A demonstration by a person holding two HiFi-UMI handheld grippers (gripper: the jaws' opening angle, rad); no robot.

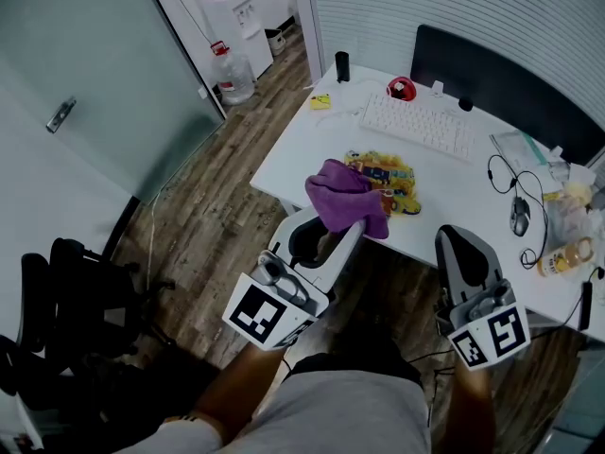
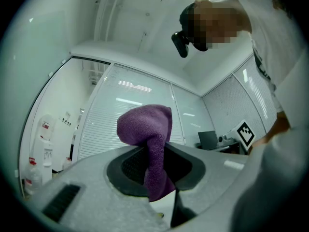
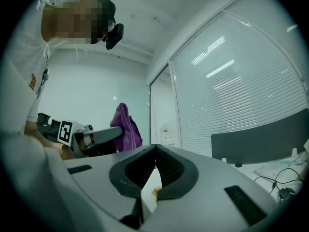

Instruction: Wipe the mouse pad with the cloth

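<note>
The purple cloth (image 1: 345, 195) is clamped in the left claw (image 1: 354, 223), bunched above the jaw tips with a tail hanging down between the pads. In the left gripper view the cloth (image 2: 145, 139) stands against the blinds and wall, with no bench surface under it, so it hangs in the air. From the head view it overlaps the near left corner of the yellow patterned mouse pad (image 1: 392, 173), which lies flat close to the near edge of the white bench (image 1: 312, 149).

Bare bench top lies left of the pad and between the pad and the mouse (image 1: 520, 216) with its looped cable to the right. The keyboard (image 1: 416, 124) sits just beyond the pad, and the dark monitor (image 1: 501, 88) is at the back edge. Open wooden floor (image 1: 213, 206) runs left of the bench, toward a black chair (image 1: 66, 291) by the glass wall.

The left claw (image 2: 154, 151) tilts upward, its tips over the bench's near edge. The right claw (image 1: 456, 236) is held about level beside it, short of that edge. Its jaws are together with nothing between them (image 3: 153, 151), and the right gripper view shows the cloth (image 3: 124, 127) off to its left.
</note>
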